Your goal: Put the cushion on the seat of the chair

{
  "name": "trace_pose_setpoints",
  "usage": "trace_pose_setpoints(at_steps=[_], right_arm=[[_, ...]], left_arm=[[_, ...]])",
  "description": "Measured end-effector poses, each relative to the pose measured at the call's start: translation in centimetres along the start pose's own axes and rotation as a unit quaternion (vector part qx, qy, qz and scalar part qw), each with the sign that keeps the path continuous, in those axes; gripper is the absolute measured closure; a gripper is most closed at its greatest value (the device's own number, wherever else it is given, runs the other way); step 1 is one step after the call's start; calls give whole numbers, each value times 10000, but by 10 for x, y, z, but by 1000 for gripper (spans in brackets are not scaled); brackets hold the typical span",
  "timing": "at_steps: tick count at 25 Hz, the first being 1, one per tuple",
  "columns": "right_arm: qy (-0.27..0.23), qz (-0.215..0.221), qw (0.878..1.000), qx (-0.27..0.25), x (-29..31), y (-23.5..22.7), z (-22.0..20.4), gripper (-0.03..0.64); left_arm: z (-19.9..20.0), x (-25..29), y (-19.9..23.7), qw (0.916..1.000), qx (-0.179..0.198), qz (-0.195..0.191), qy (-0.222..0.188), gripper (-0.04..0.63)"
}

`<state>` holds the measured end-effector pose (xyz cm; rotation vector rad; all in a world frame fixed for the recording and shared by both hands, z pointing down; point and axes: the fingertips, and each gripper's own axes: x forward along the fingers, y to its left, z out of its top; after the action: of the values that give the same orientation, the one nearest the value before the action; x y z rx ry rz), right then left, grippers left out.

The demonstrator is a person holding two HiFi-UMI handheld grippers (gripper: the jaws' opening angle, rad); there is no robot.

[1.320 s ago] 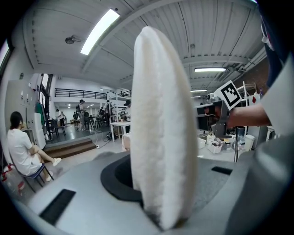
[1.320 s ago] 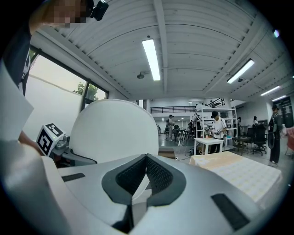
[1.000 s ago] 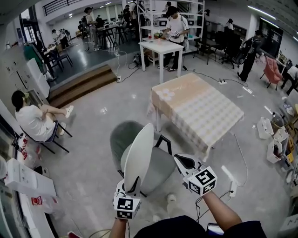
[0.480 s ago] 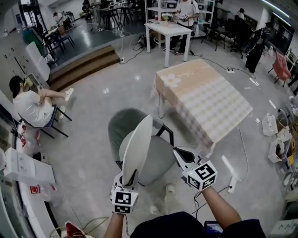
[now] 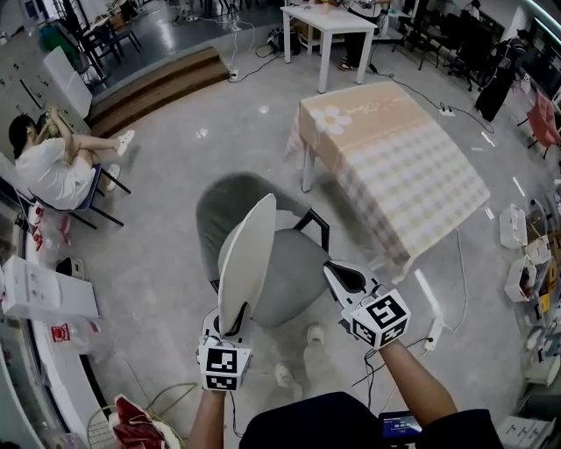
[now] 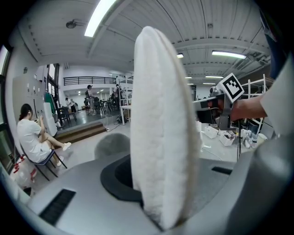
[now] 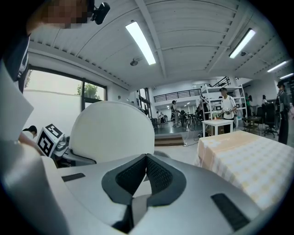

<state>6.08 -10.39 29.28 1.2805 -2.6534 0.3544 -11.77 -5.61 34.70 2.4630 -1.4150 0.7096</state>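
Clamps the cushion [image 5: 245,263] by its near rim with the left gripper [image 5: 230,326] — jaws narrow, pads sunk into the white pile on both faces. Holds it upright on edge: a round white disc, seen edge-on in the left gripper view, broad face turned to the right gripper [image 5: 340,277]. Hangs it over the nine o'clock side of the chair [image 5: 289,285] seat. Cannot tell whether the far rim touches the grey backrest [image 5: 230,203] at eleven o'clock. Not yet flat on the seat.

Carries nothing in the right gripper: jaws brought together, pad tips meeting, nothing between them. Sits at the seat's four o'clock rim, near the black armrest [image 5: 314,230]; contact with the seat not clear. Shows the cushion's broad face at ten o'clock in its own view, with the left gripper's marker cube low beside it.

Beyond the chair at one o'clock, a table [image 5: 394,167] under a checked cloth with a flower print at one corner. At ten o'clock, well apart, a person [image 5: 48,171] seated. At eleven, wooden steps [image 5: 158,83] — and at twelve, by the top edge, a white table [image 5: 329,17].
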Motion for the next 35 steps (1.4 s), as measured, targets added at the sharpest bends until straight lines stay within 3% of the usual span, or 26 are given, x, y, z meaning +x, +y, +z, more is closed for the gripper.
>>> trace_pose_setpoints(at_steps=[17,23,35], right_arm=[[654,300,9971,254,44,-13,-78,598],[790,459,9955,265,54,-13,-98,598],[926,792,9916,426,65,-20,-131,595]], left_arm=[[-45,50,4,9991,-24,-116,401,523],[-62,55,-2,9985,-204,-160,490,523],[-81,53,-11,9963,-197,-696,472,523]])
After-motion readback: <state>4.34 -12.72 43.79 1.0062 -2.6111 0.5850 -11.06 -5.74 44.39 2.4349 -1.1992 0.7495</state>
